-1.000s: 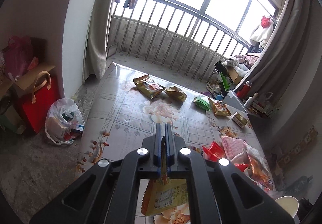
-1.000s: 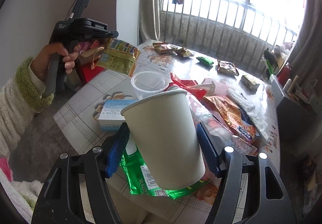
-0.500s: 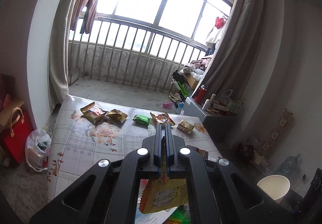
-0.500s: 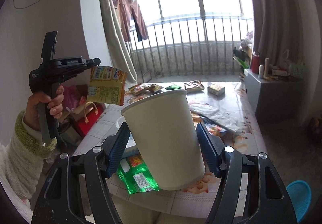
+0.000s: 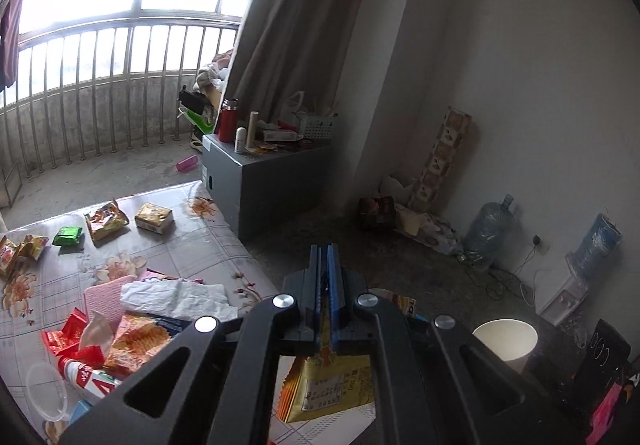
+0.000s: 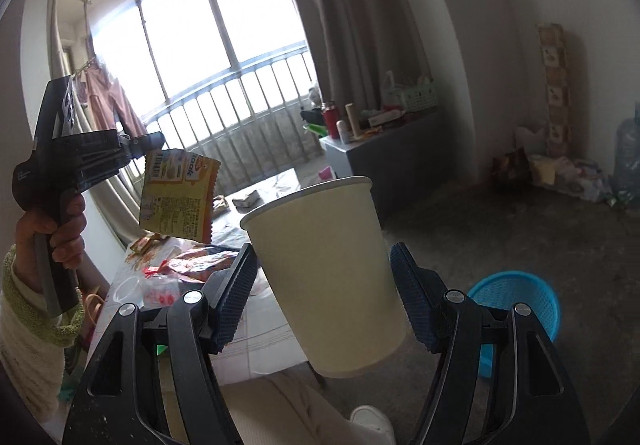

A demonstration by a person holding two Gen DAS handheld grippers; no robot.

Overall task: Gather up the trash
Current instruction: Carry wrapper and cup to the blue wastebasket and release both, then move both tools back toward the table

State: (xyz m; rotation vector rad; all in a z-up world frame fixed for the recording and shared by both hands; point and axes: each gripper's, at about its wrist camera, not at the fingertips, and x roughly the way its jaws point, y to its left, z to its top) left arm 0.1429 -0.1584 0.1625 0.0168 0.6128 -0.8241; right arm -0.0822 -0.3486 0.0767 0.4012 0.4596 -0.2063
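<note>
Right now both claws are loaded and held up off the counter (image 5: 224, 245). The right claw (image 6: 324, 293) is clamped across a pale paper cup (image 6: 320, 265), one blue pad against each side of its wall; the cup tilts, mouth toward the upper left of the right wrist view, base toward the lower right. The left claw (image 5: 325, 285) is pinched tight on the top edge of a yellow snack wrapper (image 5: 332, 385), which hangs flat below the fingers; in the right wrist view the same wrapper (image 6: 178, 197) dangles at the left of the frame.

What the coming drop turns on, I judge, is the blue basket (image 6: 520, 301) on the floor. It sits at the lower right of the right wrist view, just behind and below the right claw's right finger, partly hidden by it. The cup is therefore much the nearer load; its base already points down that way. The wrapper is well apart from the basket, on the far side of the cup, and the basket does not show in the left wrist view. More wrappers still lie on the counter at the left.
</note>
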